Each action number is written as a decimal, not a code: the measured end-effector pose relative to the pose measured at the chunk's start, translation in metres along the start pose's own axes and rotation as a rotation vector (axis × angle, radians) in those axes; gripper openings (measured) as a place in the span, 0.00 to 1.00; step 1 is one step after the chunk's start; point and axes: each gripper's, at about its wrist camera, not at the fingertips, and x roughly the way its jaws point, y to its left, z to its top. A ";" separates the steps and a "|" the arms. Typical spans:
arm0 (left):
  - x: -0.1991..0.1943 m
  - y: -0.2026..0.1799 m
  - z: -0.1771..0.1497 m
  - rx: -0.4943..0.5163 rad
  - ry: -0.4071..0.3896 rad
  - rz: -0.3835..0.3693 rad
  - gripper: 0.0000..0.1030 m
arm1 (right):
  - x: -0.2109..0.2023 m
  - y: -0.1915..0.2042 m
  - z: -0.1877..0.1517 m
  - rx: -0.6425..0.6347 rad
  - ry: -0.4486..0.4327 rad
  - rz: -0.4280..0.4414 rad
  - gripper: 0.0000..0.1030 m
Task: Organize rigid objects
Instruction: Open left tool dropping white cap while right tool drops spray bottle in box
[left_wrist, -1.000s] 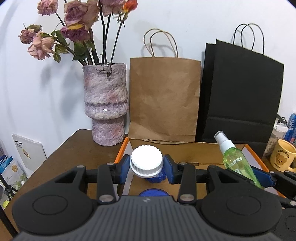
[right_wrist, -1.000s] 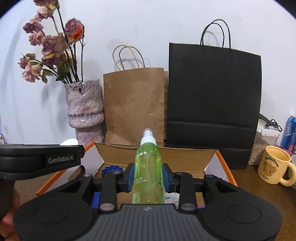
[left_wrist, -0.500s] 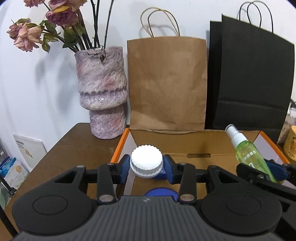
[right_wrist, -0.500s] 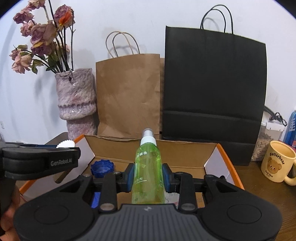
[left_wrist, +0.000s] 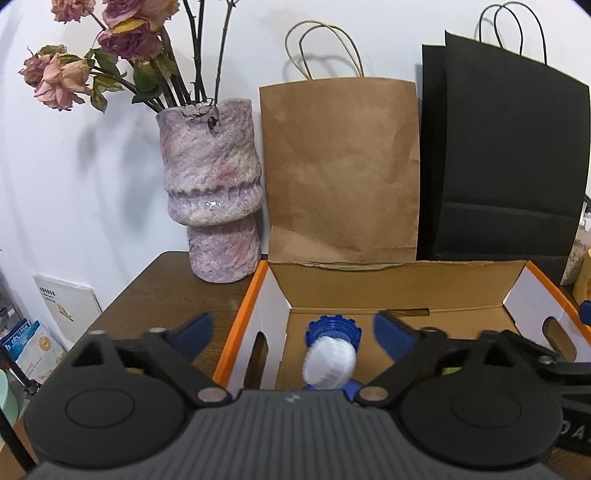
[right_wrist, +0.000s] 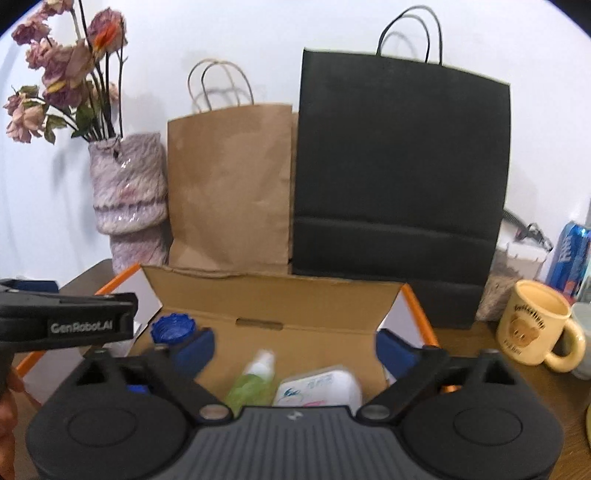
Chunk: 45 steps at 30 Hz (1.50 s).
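Both pairs of tongs have just been opening and now stand spread wide with nothing pinched between them. In the left wrist view the left gripper (left_wrist: 293, 328) hangs over the left end of the cardboard box (left_wrist: 369, 280), and the white-capped jar (left_wrist: 330, 363) sits blurred at lower centre of the frame, clear of both blue pads, just in front of a blue lid (left_wrist: 334, 326) on the box floor; whether the jar has settled or is dropping I cannot tell. In the right wrist view the right gripper (right_wrist: 295, 345) is over the middle of the same box, and the green spray bottle (right_wrist: 255, 380) lies tilted at lower centre, free of the pads, just beside a white packet (right_wrist: 321, 386) with printed marks. Both of the task's things look like light, hard plastic. The jar's ridged cap should give the pads a sure bite across its width, so that is the place to take it. The bottle's smooth round body is likely slippery and may roll; a hold across the middle of the body, below the narrow white nozzle, seems safest. Neither looks fragile, though the nozzle is probably the weak point.
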 end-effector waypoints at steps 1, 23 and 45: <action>-0.001 0.001 0.001 -0.008 -0.005 0.000 1.00 | 0.000 -0.002 0.001 0.000 0.003 -0.004 0.97; -0.016 0.007 0.005 -0.027 -0.019 -0.016 1.00 | -0.017 -0.001 0.003 -0.015 -0.016 0.003 1.00; -0.065 0.016 -0.009 -0.049 -0.046 -0.035 1.00 | -0.073 -0.015 -0.013 -0.034 -0.052 0.007 1.00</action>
